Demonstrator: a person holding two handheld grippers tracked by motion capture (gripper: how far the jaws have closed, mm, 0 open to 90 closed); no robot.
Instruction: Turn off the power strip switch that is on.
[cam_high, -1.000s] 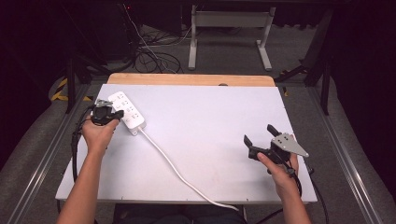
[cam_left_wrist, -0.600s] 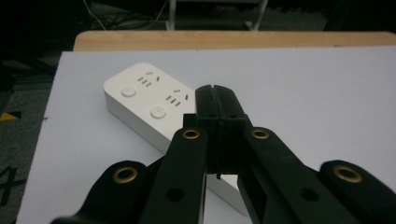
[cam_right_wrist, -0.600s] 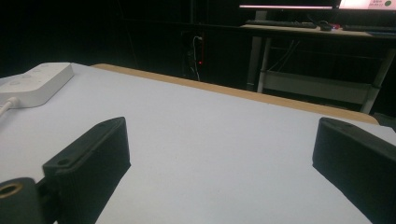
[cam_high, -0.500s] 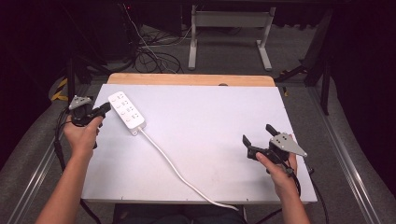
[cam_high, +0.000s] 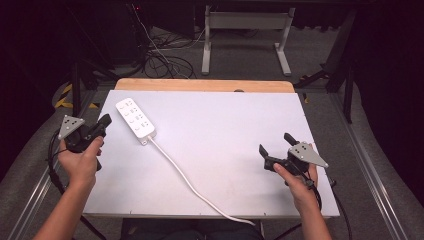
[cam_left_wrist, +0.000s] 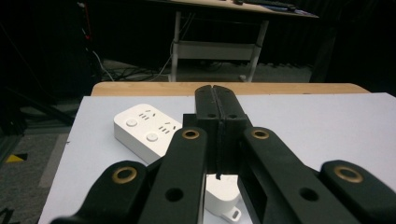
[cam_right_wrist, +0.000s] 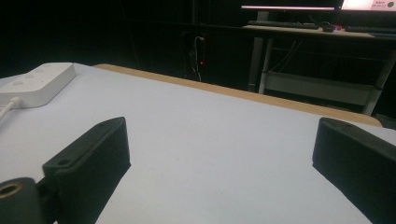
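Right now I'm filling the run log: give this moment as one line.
left gripper: jaws shut, empty, beside power strip | right gripper: jaws open, empty | power strip: flat on table, untouched

The desk has a pale white top, with a strip of light wood along its far edge. Beyond it, on the grey floor, a tangle of dark cables lies to the far left, and the white metal legs of a second table stand at the far middle. Yellow-and-black tape marks the floor left of the desk. A metal rail runs along the right side. A small red light glows in the dark background.
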